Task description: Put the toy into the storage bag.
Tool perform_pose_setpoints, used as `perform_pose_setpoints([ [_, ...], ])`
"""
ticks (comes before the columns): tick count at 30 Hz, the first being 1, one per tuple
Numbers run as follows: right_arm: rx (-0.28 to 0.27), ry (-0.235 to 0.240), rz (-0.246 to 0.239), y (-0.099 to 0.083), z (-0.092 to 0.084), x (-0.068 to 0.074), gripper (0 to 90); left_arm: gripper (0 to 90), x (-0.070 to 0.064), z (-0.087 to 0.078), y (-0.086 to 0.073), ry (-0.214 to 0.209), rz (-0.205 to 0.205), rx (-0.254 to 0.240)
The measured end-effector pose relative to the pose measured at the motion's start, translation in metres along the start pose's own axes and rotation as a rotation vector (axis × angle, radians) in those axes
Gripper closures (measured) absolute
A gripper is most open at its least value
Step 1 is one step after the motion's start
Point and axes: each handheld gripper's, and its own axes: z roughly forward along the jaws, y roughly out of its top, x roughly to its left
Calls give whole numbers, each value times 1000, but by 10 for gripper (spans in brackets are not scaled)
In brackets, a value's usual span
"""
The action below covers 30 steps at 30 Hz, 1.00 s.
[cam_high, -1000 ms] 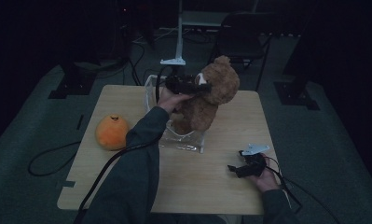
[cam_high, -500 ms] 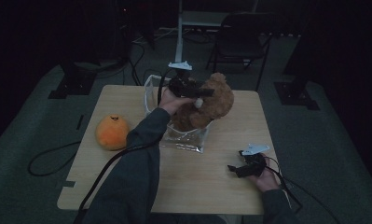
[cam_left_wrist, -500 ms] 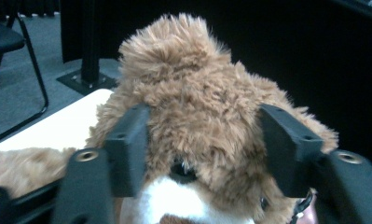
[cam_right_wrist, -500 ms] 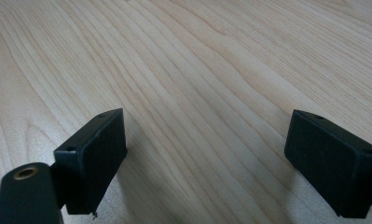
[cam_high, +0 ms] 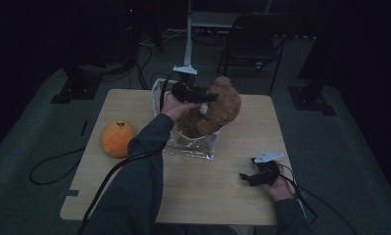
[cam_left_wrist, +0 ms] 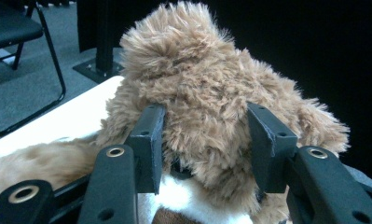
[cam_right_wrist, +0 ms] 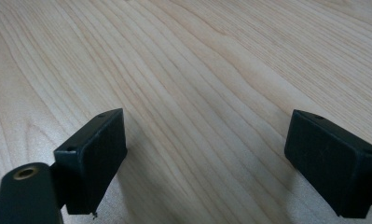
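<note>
Over the clear bag [cam_high: 190,147], teddy bear [cam_high: 217,110] leans right.

**Left jaws closing on plush, right gripper idle and open**

The person's left forearm, in a dark grey sleeve, reaches from the near edge of the light wooden table [cam_high: 134,105] towards its far edge, the hand wrapped around the black two-jaw left gripper [cam_left_wrist: 204,140], which is held roughly level and above the tabletop. Its jaws have just been closing, and their flat black pads [cam_left_wrist: 148,144] now press into the fur of the brown plush teddy bear [cam_left_wrist: 207,93] from both sides. The right hand lies near the table's near right corner, holding the black right gripper [cam_right_wrist: 207,158] low over the wood, its jaws spread wide with nothing between them.
</note>
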Motion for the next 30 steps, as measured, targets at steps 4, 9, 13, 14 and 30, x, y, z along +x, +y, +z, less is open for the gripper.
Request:
perform_pose_setpoints([
  [4, -1, 0, -1, 0, 0, 0, 121, 526, 1, -2, -4, 17, 13, 37],
  [9, -1, 0, -1, 0, 0, 0, 121, 524, 0, 0, -6, 40, 28, 109],
  [13, 0, 0, 0, 0, 0, 0, 121, 476, -1, 0, -6, 45, 36, 103],
  [14, -1, 0, -1, 0, 0, 0, 121, 458, -1, 0, -5, 45, 30, 88],
  [30, 0, 0, 0, 0, 0, 0, 121, 495, -11, 10, 2, 92, 87, 47],
])
